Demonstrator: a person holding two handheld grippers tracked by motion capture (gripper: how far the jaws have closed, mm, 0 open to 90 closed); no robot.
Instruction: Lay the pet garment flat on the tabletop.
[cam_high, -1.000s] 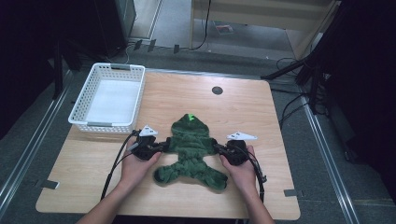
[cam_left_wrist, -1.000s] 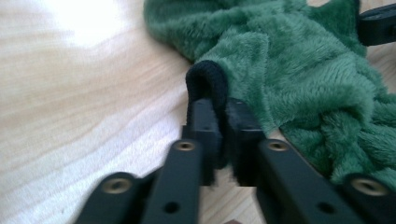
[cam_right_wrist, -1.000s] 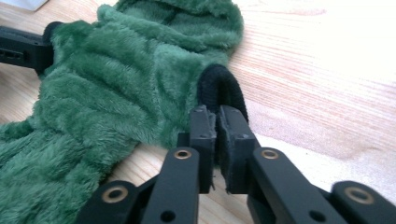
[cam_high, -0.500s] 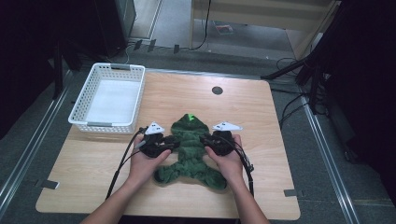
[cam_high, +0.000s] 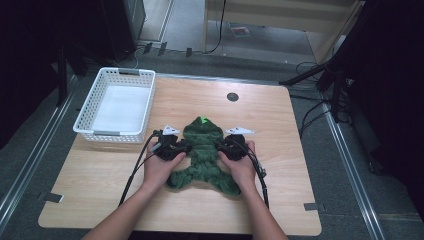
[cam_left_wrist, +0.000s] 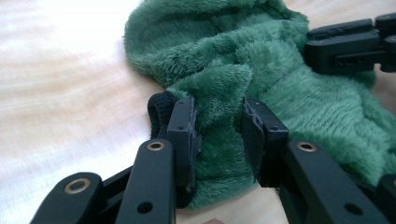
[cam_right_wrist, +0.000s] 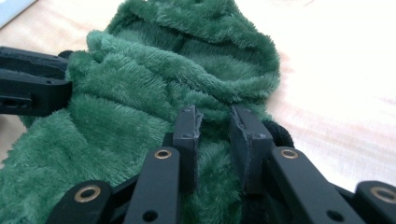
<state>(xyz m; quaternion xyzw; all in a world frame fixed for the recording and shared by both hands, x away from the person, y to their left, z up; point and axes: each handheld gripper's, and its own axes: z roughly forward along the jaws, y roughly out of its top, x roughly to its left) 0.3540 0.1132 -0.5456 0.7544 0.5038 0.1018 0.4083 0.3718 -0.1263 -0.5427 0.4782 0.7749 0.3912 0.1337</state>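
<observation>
A light wooden table stands on a grey floor, with dark equipment and loose cables around its far side. A white plastic basket sits at the table's far left corner, well apart from the work. Near the person's edge, about midway across the table, lies a green fleece garment with a hood at its far end, bunched inward from both sides.

The left gripper presses in at the garment's left side. In the left gripper view its fingers are clamped on a thick fold of the green fleece, with a black cuff showing just beside the left finger; they have just been closing a little on it.

The right gripper is at the garment's right side. In the right gripper view its fingers pinch a narrower fold of fleece, pads pressed into the pile. Each gripper view shows the other gripper touching the fleece on the far side.
</observation>
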